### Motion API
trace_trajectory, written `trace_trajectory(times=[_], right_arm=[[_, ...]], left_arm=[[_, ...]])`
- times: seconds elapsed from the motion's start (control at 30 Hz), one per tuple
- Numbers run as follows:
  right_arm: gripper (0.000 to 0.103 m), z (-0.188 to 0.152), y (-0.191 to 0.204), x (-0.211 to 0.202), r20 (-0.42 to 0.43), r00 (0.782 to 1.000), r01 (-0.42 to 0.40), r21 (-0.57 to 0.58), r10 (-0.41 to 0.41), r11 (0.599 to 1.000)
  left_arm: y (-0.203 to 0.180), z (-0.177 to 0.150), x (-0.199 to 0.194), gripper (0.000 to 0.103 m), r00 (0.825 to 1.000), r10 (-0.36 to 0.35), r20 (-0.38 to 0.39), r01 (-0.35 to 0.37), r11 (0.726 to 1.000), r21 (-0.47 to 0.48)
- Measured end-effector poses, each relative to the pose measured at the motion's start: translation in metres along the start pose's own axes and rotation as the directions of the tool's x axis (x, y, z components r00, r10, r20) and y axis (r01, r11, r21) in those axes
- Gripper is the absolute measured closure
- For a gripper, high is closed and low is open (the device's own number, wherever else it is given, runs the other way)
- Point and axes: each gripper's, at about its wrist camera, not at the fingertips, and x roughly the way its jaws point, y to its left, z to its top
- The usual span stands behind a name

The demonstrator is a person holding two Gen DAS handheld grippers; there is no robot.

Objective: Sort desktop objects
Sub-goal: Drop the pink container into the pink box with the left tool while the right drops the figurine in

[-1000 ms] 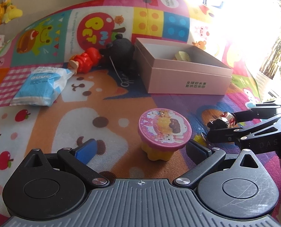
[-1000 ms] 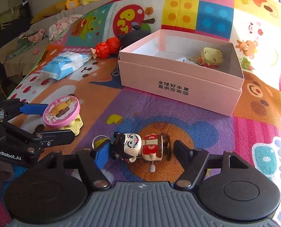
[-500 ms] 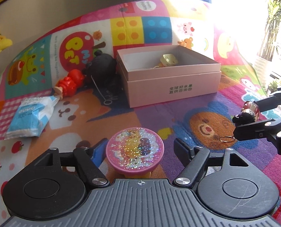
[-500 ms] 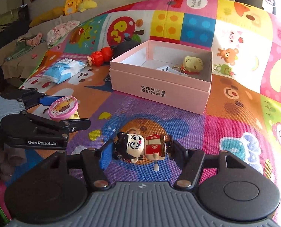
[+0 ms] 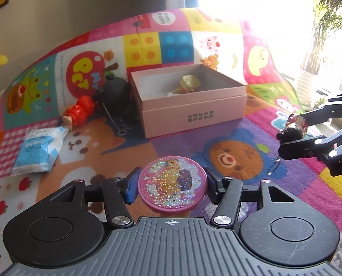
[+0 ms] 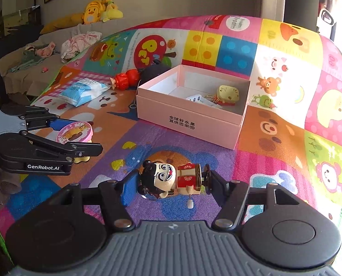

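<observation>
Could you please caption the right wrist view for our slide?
Right gripper holding a red-and-black figurine before the open pink cardboard box.

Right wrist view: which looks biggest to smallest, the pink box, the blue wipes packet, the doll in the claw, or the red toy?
1. pink box
2. and 3. doll and blue wipes packet: look alike; the doll's nearness in the right claw enlarges it, so no ranking
4. red toy

We have two cameras, one on each gripper, both low over the mat [image 5: 244,161] and looking forward along the fingers. Our left view faces the pink box [image 5: 189,105] at 12 o'clock, quite near. Our right view sees the box [image 6: 191,110] at 12 o'clock too. Both share the box, mat and wipes pack [image 5: 37,151].
</observation>
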Motion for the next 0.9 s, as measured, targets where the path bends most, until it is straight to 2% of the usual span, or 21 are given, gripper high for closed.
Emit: trace_trajectory(times=[0.07,0.17,0.3,0.4,0.63,0.7,0.77,0.9], right_arm=[[0.038,0.007,-0.003,-0.012,0.017,1.0,-0.023,0.009,0.023,1.0],[0.038,0.024,-0.013,-0.03,0.073,0.997,-0.027,0.024,0.025,0.999],[0.038,0.062,-0.03,-0.038,0.163,0.986,0.033,0.04,-0.039,0.999],[0.038,0.09,-0.043,-0.019,0.191,0.977,0.085,0.056,-0.094,0.995],[0.038,0.134,-0.067,0.069,0.112,0.985,0.117,0.098,-0.128,0.988],[0.038,0.134,-0.074,0.093,0.068,0.993,0.09,0.107,-0.098,0.99],[0.031,0.129,-0.08,0.106,0.032,0.996,0.075,0.124,-0.079,0.989],[0.019,0.116,-0.097,0.093,0.073,0.991,0.1,0.177,-0.114,0.979]], left_arm=[[-0.003,0.008,-0.012,0.042,0.999,-0.029,0.036,0.029,1.0,0.012],[-0.007,0.029,-0.027,0.042,0.992,-0.041,0.117,0.034,0.998,0.057],[-0.01,0.068,-0.025,0.042,0.972,-0.02,0.234,-0.007,0.993,0.117],[-0.009,0.091,0.001,0.042,0.963,0.0,0.269,-0.037,0.99,0.134],[0.015,0.108,0.057,0.042,0.978,0.024,0.207,-0.038,0.997,0.064],[0.023,0.106,0.066,0.042,0.982,0.03,0.186,-0.041,0.998,0.054],[0.03,0.104,0.074,0.042,0.986,0.033,0.165,-0.04,0.998,0.044],[0.038,0.106,0.086,0.042,0.991,0.007,0.136,-0.01,1.0,0.026]])
